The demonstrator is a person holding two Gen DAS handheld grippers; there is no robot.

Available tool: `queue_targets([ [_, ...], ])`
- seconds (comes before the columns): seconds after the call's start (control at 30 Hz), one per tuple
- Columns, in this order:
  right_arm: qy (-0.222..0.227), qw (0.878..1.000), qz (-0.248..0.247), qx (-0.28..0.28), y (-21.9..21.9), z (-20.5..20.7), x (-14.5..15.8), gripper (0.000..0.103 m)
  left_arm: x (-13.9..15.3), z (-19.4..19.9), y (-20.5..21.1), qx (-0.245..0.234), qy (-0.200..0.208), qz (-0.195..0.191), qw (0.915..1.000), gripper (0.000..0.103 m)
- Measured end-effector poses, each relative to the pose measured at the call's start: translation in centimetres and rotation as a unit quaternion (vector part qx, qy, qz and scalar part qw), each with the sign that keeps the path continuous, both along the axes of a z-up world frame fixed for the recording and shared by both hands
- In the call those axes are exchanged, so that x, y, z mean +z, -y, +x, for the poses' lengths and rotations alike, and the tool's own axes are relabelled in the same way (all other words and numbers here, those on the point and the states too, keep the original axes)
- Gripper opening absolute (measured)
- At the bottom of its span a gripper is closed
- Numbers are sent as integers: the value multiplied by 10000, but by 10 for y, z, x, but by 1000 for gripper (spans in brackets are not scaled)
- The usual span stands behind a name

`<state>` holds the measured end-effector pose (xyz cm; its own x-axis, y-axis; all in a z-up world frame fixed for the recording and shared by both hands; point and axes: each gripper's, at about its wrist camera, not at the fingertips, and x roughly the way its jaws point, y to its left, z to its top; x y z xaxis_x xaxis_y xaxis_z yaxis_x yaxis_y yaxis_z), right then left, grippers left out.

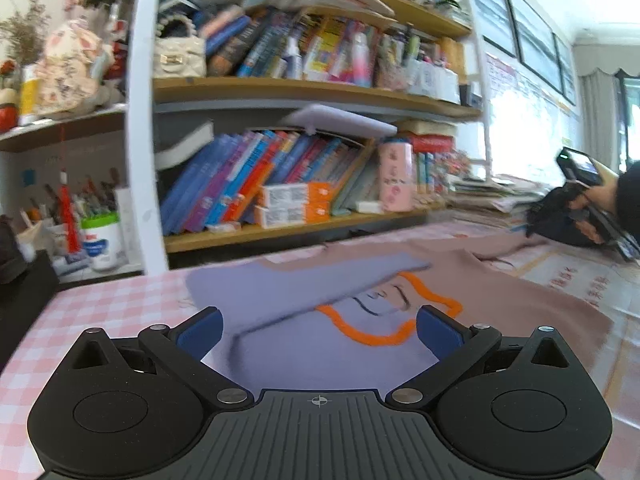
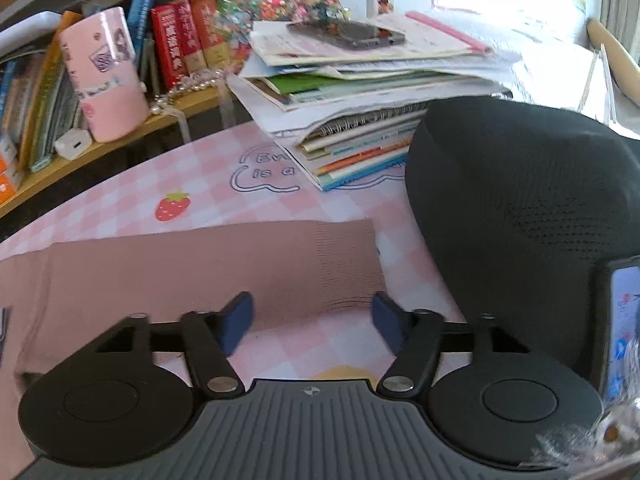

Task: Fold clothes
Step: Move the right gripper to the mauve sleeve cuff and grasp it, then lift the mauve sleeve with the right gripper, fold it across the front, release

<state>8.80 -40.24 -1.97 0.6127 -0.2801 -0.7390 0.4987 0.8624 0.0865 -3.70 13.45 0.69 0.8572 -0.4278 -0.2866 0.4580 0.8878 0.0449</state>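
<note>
Bare bench (image 2: 224,196) lies open beyond the sleeve cuff (image 2: 344,264). A paper stack (image 2: 360,120) blocks the far side; a black cap (image 2: 520,208) stands close to the right of the right tool (image 2: 312,324).

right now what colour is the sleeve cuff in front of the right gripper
Dusty pinkish brown, with a ribbed knit cuff. It shows best in the right wrist view, lying on the pink checked tablecloth.
</note>
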Motion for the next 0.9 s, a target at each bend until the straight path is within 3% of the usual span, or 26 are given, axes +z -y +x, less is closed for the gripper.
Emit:
queue_targets([
  [0.27,-107,9992,-278,-267,14,15,-6,59,-4,2,11,-303,-218,326,9988,103],
  [0.63,-20,9990,-42,-438,24,14,-15,58,-2,5,7,-225,-294,212,9991,103],
  [0.73,-25,9995,-36,-324,22,16,-14,47,-2,6,6,-143,-328,178,9992,103],
  [0.8,-31,9997,-1,-222,20,18,-13,29,-3,7,5,-125,-359,164,9991,103],
  [0.9,-56,9998,166,-94,17,22,-10,12,-2,7,5,-129,-348,162,9992,103],
])
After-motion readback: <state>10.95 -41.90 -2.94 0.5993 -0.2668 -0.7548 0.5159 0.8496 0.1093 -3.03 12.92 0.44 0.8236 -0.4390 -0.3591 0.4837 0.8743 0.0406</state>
